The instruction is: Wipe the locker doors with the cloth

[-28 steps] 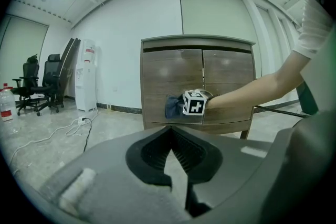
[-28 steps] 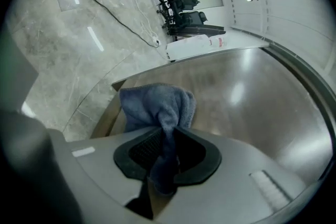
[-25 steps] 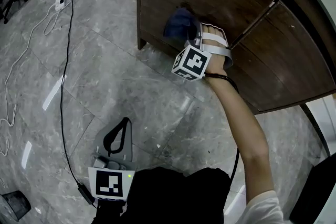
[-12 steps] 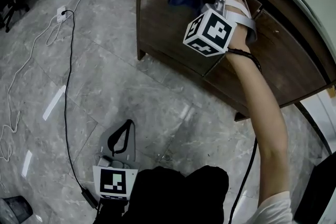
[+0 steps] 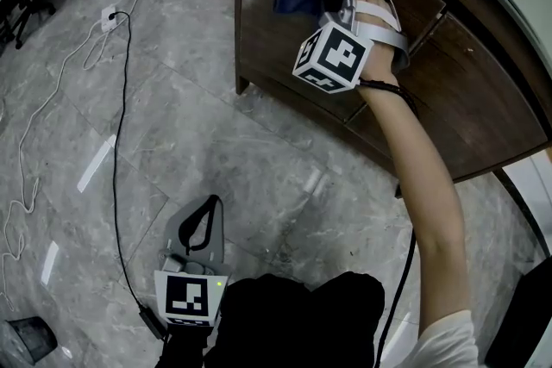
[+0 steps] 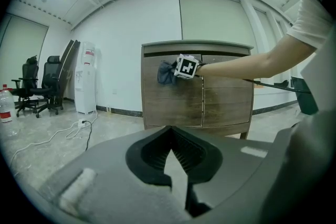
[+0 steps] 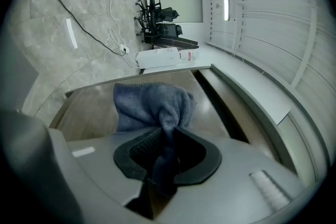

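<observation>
Cloth [image 7: 152, 107], dark blue and bunched, is clamped between the jaws of the right hand-held gripper [image 7: 164, 160], a twisted fold running down through the black pads and the loose bulk spilling out past the tips. That loose part is pressed against the brown wood of a locker door [image 5: 276, 47], high up near its top edge. Just behind the jaws sits the marker cube [image 5: 332, 56] with its black and white squares, and a white strap [image 5: 379, 17] crosses the person's hand on the grip. The bare forearm [image 5: 423, 185] stretches out from the lower right to reach the locker [image 6: 197, 92], a low two-door wooden cabinet on short legs with a thin vertical seam between the doors. The cloth lies on the door nearer the white water dispenser [image 6: 84, 78], a little way from the seam. The left hand-held gripper [image 6: 176, 157] is held low, close to the person's body and well apart from the locker, pointing towards it across the floor. Its jaws meet at the tips with nothing between them. Grey marbled tiles cover the floor [image 5: 216, 125], where a black cable [image 5: 121, 142] trails towards a white socket block [image 5: 109, 13]. Two black office chairs [image 6: 39, 84] stand along the far wall beyond the dispenser.
</observation>
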Motion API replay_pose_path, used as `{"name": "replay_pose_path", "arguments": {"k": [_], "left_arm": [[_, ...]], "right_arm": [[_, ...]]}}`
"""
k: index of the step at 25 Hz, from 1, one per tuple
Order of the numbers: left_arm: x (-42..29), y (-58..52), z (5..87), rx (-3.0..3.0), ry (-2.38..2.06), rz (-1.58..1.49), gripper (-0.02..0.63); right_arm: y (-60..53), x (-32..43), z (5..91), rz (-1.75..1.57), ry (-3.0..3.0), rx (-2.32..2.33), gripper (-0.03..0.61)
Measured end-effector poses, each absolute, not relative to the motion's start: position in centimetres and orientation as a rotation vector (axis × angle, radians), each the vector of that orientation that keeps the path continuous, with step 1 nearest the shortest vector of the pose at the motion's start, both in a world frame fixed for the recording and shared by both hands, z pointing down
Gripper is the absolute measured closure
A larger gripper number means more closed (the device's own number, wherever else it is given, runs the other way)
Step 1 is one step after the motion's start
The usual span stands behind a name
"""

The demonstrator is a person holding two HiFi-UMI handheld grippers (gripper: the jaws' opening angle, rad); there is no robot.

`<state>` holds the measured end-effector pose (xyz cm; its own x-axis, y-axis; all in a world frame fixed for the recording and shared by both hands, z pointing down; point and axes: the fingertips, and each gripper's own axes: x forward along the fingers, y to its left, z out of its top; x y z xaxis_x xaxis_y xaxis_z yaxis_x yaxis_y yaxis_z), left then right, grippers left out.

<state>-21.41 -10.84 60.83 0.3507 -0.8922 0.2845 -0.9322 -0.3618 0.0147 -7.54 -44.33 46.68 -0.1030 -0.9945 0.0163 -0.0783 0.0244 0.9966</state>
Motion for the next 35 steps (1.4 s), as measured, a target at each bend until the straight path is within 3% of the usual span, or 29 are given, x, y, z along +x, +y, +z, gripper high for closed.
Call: {"name": "replay_pose_path", "arguments": {"k": [11,23,28,35], "left_arm": [[-24.6,-11.1,64.9,2.332,-1.698,0.397,0.611],[-25.7,-11.9,65.5,2.29,-1.723,0.398,0.611],[-26.4,-12.3,65.4,2.298,-1.741,0.388,0.612],[-24.9,-12.3,64.6,2.318,-1.716,0.342,0.611]], "right_arm": [[-45.8,-10.7,64.8,-1.091,-1.367,1.005,0.503],[-46.4,-12.0,78.9,-0.908,-1.354,0.853,0.503],[-47.1,-12.8,75.4,-0.93,-1.388,0.906,0.503],[-47.2,-13.8,58.7,-1.134,-1.434,1.026,0.503]]}}
